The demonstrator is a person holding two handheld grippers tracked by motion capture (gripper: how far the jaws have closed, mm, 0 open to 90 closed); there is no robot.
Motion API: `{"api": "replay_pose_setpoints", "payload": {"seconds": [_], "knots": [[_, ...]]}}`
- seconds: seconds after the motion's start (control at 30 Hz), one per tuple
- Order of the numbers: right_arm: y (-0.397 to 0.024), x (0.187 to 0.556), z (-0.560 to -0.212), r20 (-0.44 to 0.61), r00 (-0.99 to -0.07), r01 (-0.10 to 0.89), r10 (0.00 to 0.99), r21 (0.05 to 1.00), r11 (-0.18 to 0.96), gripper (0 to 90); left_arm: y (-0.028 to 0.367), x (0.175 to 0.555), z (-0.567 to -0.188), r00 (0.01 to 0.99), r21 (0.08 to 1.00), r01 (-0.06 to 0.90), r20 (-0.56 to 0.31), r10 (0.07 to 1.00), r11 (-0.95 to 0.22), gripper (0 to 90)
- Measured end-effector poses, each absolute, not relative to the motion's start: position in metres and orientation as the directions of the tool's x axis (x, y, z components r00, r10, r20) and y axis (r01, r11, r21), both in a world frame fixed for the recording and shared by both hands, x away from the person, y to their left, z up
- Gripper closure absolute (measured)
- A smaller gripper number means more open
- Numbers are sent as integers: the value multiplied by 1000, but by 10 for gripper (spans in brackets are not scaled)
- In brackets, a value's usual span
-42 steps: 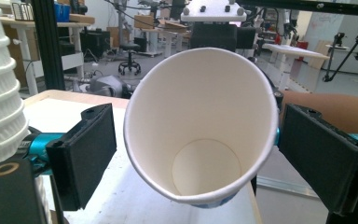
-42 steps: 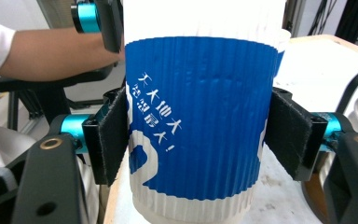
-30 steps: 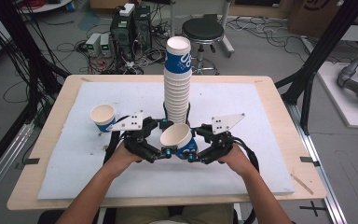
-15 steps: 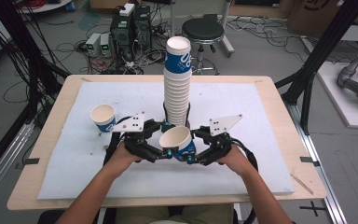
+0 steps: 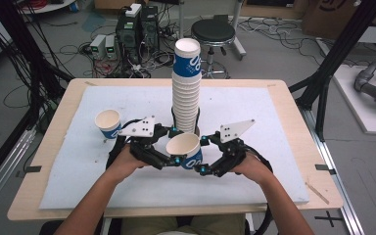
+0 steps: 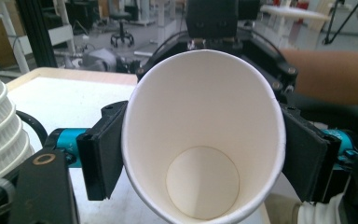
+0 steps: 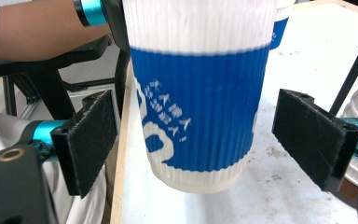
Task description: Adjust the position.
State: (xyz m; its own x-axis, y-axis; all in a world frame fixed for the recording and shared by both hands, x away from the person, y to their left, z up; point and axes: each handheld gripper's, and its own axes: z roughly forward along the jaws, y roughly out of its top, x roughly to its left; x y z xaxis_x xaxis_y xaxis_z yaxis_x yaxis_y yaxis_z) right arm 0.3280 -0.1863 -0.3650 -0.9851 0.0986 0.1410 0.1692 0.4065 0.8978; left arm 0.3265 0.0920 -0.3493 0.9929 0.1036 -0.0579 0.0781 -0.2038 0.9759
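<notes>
The paper cup [image 5: 186, 149] hangs at the lower middle of the high view, just in front of the tall stack of cups [image 5: 186, 93], passed between my two claws. My left claw [image 5: 169, 159] is clenched on it: in the left gripper view its pads press the cup's rim from both sides, squeezing the mouth into an oval. My right claw [image 5: 201, 165] has just been opening; in the right gripper view the cup sits between its pads [image 7: 86, 140] with a clear gap on each side, so it has let go.

To finish this handover well, I judge the right claw should draw straight back without brushing the cup wall, while the left keeps a steady, moderate squeeze, since more pressure would crease the thin rim. Then the cup could go upright on the white mat of the bench [image 5: 274, 147], perhaps near the single cup [image 5: 108, 123] at the left of the frame.

The cup has a ribbed white wall with a broad blue band. White characters and a curved mark sit on the band, but they are too blurred to read.
</notes>
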Motion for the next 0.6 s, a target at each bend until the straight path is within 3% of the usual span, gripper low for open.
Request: {"api": "replay_pose_setpoints", "payload": {"seconds": [0.6], "knots": [[-175, 328, -368, 127, -987, 154, 94, 913, 377, 148, 76, 333, -331, 999, 935, 42, -36, 22, -353, 242]]}}
